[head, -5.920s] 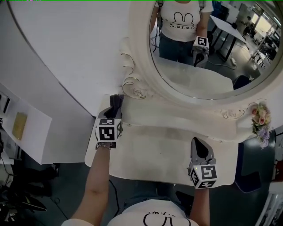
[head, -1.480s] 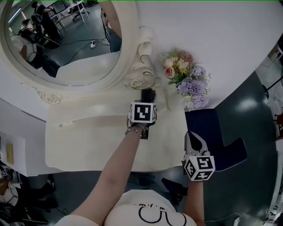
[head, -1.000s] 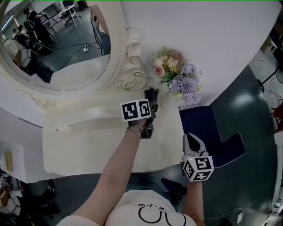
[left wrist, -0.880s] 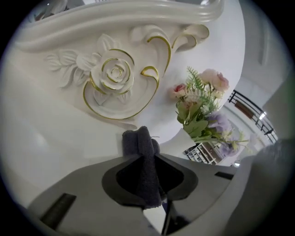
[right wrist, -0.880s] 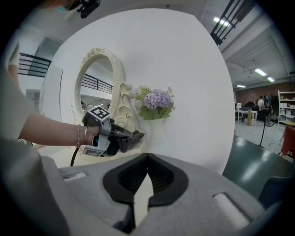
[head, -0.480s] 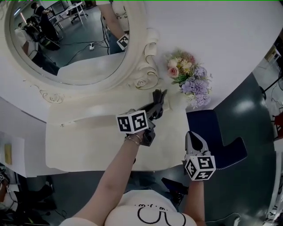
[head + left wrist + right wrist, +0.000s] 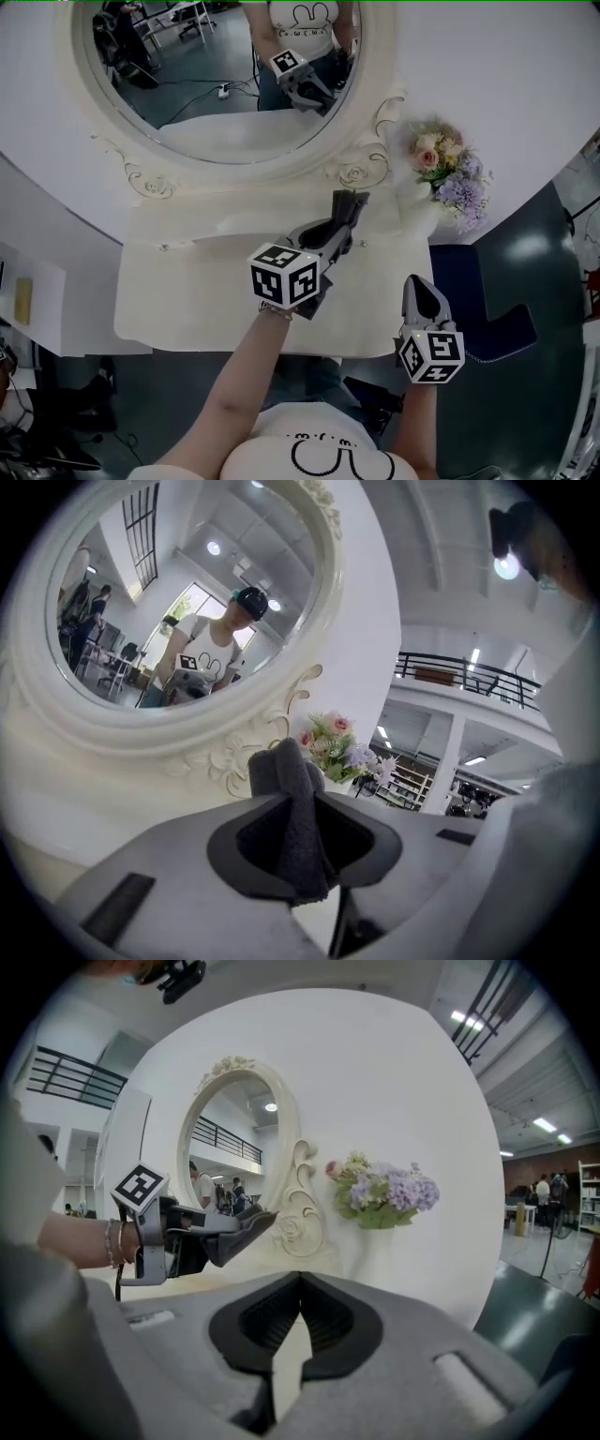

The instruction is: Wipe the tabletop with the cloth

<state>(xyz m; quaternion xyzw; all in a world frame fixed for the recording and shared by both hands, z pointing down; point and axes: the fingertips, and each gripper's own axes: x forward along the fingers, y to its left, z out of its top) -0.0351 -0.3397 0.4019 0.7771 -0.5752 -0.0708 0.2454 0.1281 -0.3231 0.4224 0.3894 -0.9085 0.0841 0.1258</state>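
My left gripper (image 7: 343, 218) is shut on a dark grey cloth (image 7: 351, 201) and tilts up toward the mirror's lower frame, above the right part of the cream tabletop (image 7: 187, 300). In the left gripper view the cloth (image 7: 281, 772) is pinched between the jaws and sticks up past them. From the right gripper view the left gripper (image 7: 246, 1225) looks raised off the tabletop. My right gripper (image 7: 415, 283) hovers at the table's front right corner, shut with nothing between its jaws (image 7: 298, 1285).
An oval mirror (image 7: 225, 94) in an ornate cream frame stands at the back of the table. A vase of pink and purple flowers (image 7: 448, 171) stands at the back right, close to the cloth. A dark blue seat (image 7: 483, 300) is beside the table's right end.
The left gripper swept the cloth from the table's left end to the right by the flowers, then lifted and tilted it up. The right gripper stayed at the front right corner.
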